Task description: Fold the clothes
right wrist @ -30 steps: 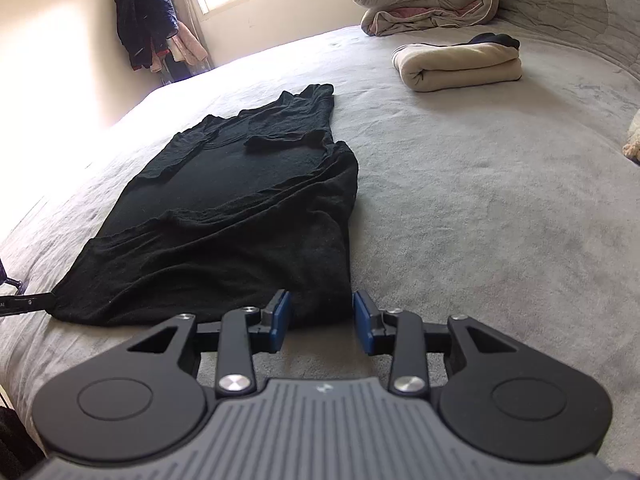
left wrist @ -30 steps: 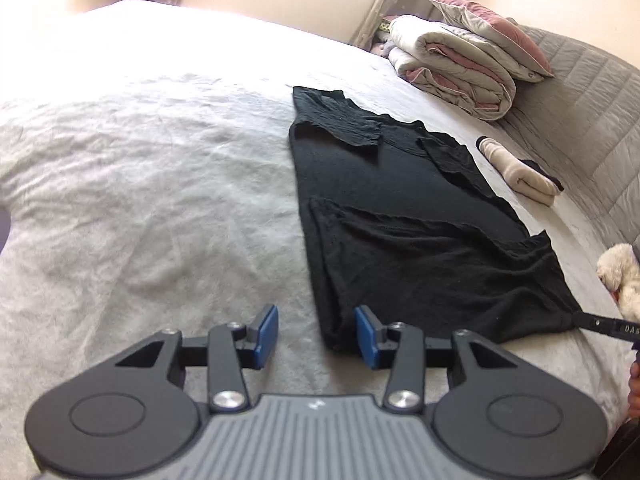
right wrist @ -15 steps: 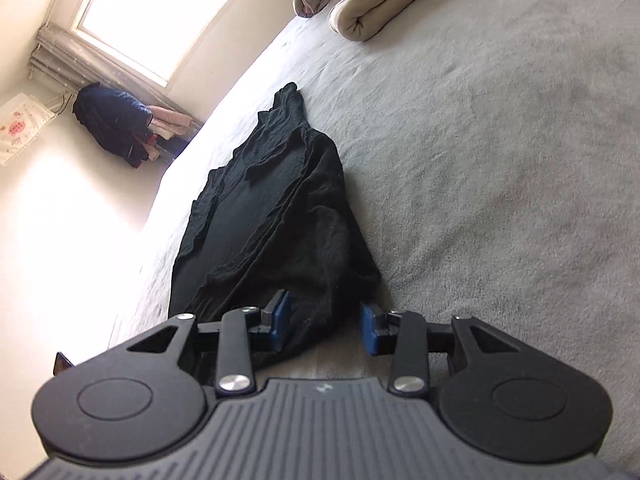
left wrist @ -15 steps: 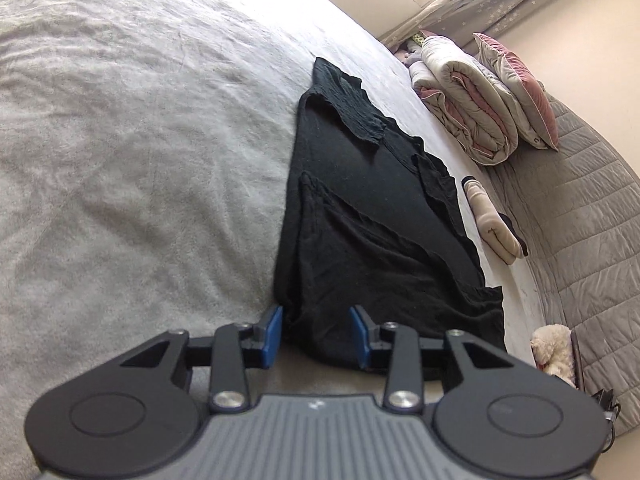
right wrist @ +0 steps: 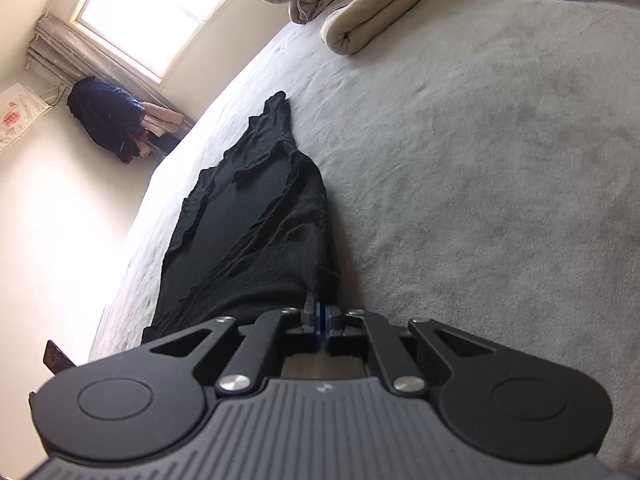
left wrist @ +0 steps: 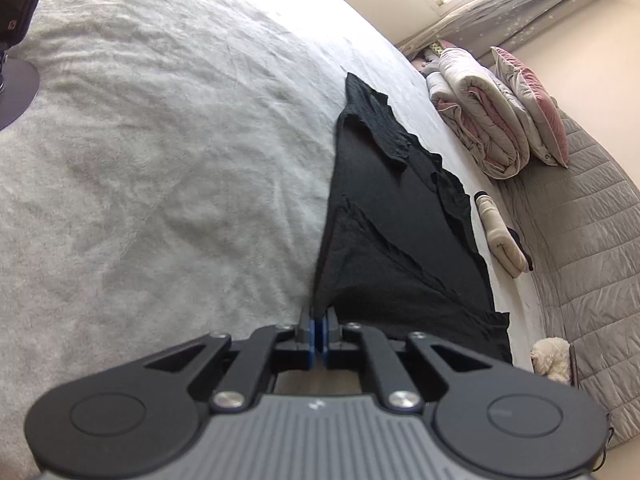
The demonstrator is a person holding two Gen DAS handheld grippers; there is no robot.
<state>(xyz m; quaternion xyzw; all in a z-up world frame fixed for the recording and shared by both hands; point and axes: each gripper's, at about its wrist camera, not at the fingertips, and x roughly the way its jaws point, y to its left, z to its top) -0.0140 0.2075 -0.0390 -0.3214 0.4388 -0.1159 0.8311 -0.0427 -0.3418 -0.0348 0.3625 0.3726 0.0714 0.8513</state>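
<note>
Garment: I see a black top lying flat on the grey bed, its sides already turned in, the hem end nearest me and the neck end far off toward the window.
Left tongs: drawn together on the hem's left corner — cloth is pinched between the blue pads.
Right tongs: likewise clamped, on the hem's right corner.
Handling: I judge it light, limp and thin — no stiffness at all, so it will sag between my two holds and drag on the bed's nap if I keep it low.
Where to hold: the two hem corners, as now; a hold nearer the middle would let the corners droop and skew the fold.
Fabric: matte knit with a fine rib or crinkle, edges wavy, turned-in flaps lying uneven.
Bed cover: soft, short-piled, lightly rumpled; it likely grips the knit a little.
Nearby: a rolled cream blanket and a folded quilt lie well apart from the top, beside the quilted headboard.
Risk: with such a shallow bite, a layer could slip out as I lift.
</note>
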